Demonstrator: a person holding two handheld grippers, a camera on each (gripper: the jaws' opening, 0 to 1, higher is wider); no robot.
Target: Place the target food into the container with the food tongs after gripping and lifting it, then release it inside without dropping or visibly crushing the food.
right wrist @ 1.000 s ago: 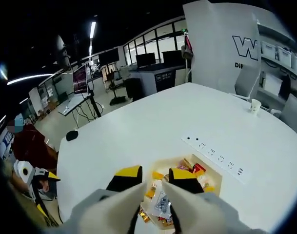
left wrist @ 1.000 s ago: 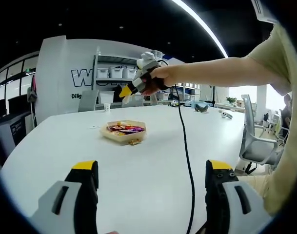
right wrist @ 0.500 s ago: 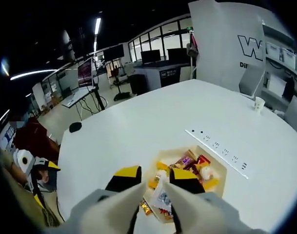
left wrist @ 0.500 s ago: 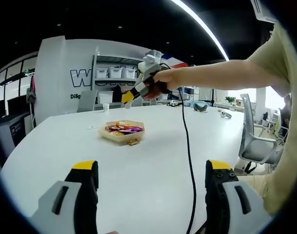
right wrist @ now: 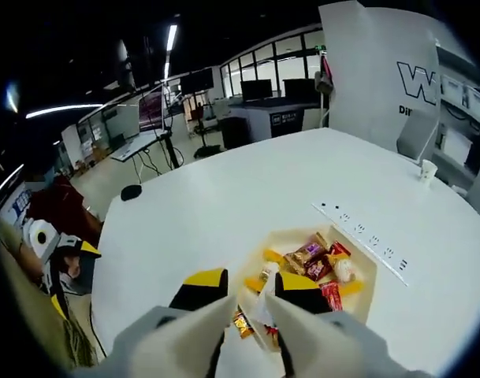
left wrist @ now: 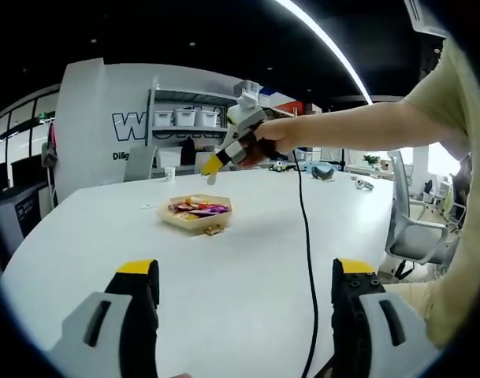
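A shallow beige tray [left wrist: 194, 224] of wrapped snacks sits mid-table; in the right gripper view the tray [right wrist: 291, 239] lies just beyond my jaws. My right gripper [right wrist: 249, 285] is shut on a white snack packet [right wrist: 261, 309], which hangs between its yellow-tipped jaws. Seen from the left gripper view, the right gripper [left wrist: 211, 167] hovers above the tray's far right side, held by a hand. One loose snack [right wrist: 241, 321] lies on the table beside the tray. My left gripper [left wrist: 243, 287] stands open low over the near table, nothing between its jaws.
A black cable [left wrist: 306, 260] trails from the right gripper down across the table. A white power strip [right wrist: 364, 237] lies behind the tray, with a paper cup [right wrist: 429, 169] farther back. An office chair [left wrist: 413, 228] stands at the table's right. My left gripper [right wrist: 78, 256] shows at the left.
The right gripper has shifted slightly right and lower above the tray, still carrying the white packet. The left gripper has stayed put.
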